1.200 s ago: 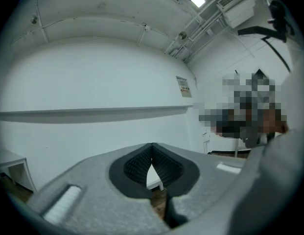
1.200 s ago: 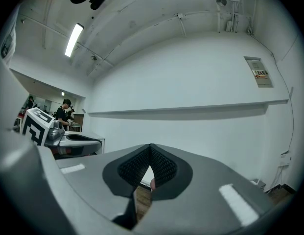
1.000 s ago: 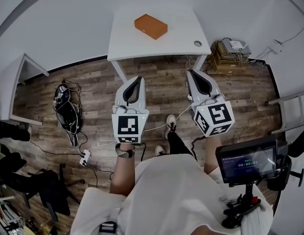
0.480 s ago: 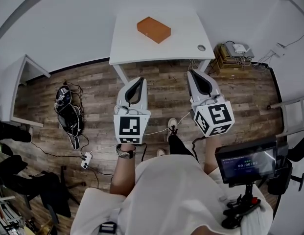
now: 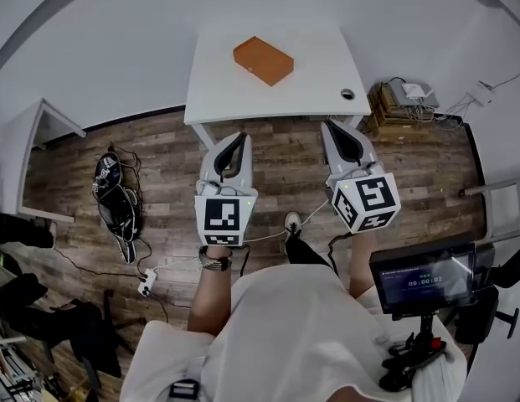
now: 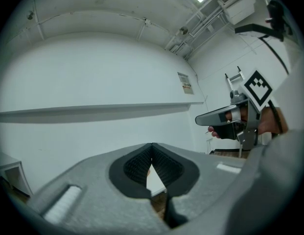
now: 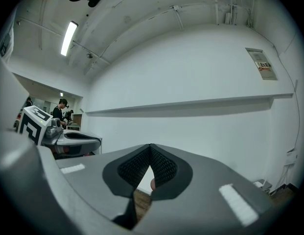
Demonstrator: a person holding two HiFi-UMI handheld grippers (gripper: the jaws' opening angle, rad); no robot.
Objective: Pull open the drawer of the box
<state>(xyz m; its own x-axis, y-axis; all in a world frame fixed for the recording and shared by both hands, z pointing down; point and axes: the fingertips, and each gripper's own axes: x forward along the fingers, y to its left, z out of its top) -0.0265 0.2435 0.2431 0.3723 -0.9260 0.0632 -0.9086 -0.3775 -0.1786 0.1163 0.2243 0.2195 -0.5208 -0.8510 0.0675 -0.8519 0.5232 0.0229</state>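
Observation:
An orange box (image 5: 263,60) lies flat on a white table (image 5: 310,90) against the far wall, seen in the head view. My left gripper (image 5: 235,141) hangs over the wooden floor in front of the table's near edge, shut and empty. My right gripper (image 5: 337,130) is level with it to the right, also shut with nothing between its tips. Both point toward the table and are well short of the box. In the left gripper view the jaws (image 6: 152,148) meet at the tips, with a white wall ahead. The right gripper view shows the same closed tips (image 7: 151,149).
A round hole (image 5: 348,94) sits near the table's right corner. Boxes and a power unit (image 5: 397,100) lie on the floor to the right, a black bag with cables (image 5: 115,199) to the left. A white side table (image 5: 25,149) stands far left. A ladder (image 5: 494,191) leans at right.
The table and box have drifted slightly lower and nearer in the head view, as I step toward them. Both grippers stay shut at the same place before me.

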